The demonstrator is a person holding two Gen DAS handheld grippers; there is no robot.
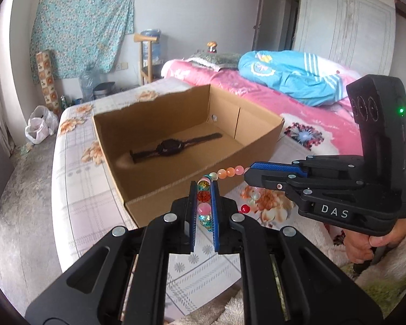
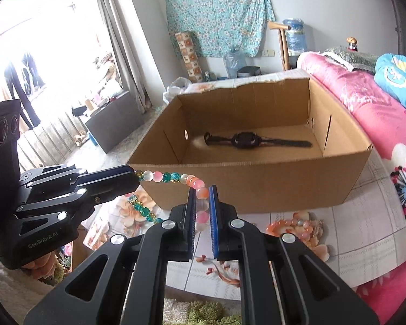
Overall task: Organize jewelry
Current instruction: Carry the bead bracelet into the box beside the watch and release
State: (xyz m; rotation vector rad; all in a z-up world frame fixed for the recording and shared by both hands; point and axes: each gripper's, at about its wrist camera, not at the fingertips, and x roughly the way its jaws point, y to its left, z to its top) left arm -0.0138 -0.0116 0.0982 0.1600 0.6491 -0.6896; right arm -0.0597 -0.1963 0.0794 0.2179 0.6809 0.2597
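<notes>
Multicoloured glass-bead bracelet [image 1: 204,203] with teal, red, pink, orange and milky white beads is strung up in the air between both tongs, right in front of the near wall of the open brown cardboard box [image 1: 159,189]. The left tongs [image 1: 205,189] are clamped on one stretch of it, with a few beads stacked between the blue pads. The right tongs [image 2: 202,193] are clamped on another stretch, pink and orange beads pinched between the blue-edged fingers. From the right wrist view you can see the strand running from the left tongs' tip [image 2: 134,177] over to the right ones, with a loose loop of teal beads sagging below. Inside the box, a black wristwatch with a dark strap [image 1: 173,146] lies flat on the bottom. The box sits on a floral-print white sheet [image 1: 75,178], next to a bed with a pink flowered blanket [image 1: 257,86] and a blue striped garment [image 1: 292,78] piled on it. A second cluster of orange beads [image 2: 297,226] lies on the sheet near the box's front corner.
</notes>
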